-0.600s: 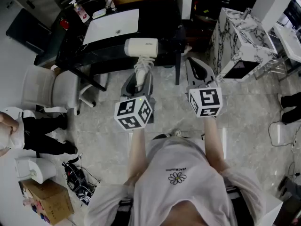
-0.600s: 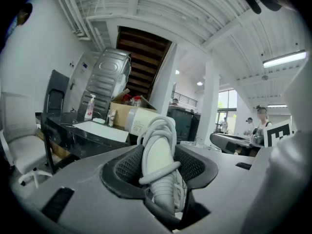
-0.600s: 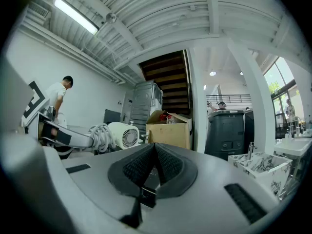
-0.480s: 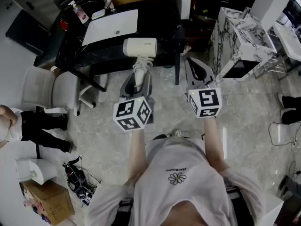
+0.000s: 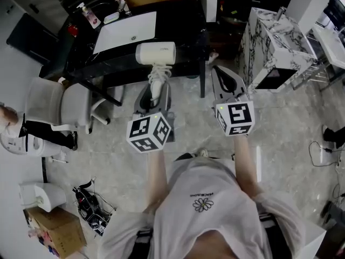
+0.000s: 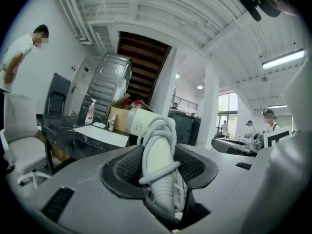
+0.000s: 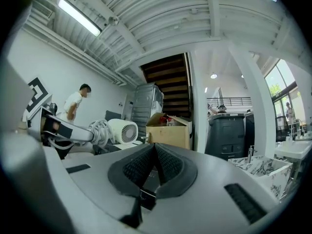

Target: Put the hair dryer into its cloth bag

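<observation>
1. The bag (image 5: pixel 126 30), as I take the flat white cloth to be, lies on the black desk (image 5: pixel 183 36), beyond both claws and a little to their left. Its mouth cannot be made out.
2. The left claw (image 5: pixel 154 89) grips the dryer (image 5: pixel 155 54) by its handle, with the cord (image 6: pixel 163 126) wound round that handle. The barrel hangs crosswise in the air, seen against the desk's near edge and apart from the bag.
3. The right claw (image 7: pixel 155 152) is closed on nothing. It is held beside the left one, well apart from the bag.
4. The step in hand looks like the carry to the bag.
   - Keep the grip on the handle firm so the cord coils do not slip loose.
   - Send the right claw ahead to pinch one layer of cloth at the mouth and lift it.
   - Feed the barrel in end first. A limp bag will likely slide on the smooth desk if it is merely pushed.
5. Each view shows something the others do not.
   - Only the head view shows the bag's whole outline and where both claws stand relative to the desk.
   - Only the left claw view shows the pads pressing either side of the handle, with a cord loop crossing between them. There the bag is a thin white strip.
   - Only the right claw view shows the dryer's rear grille (image 7: pixel 127 130) and its own pads meeting. I cannot pick out the bag there.
</observation>
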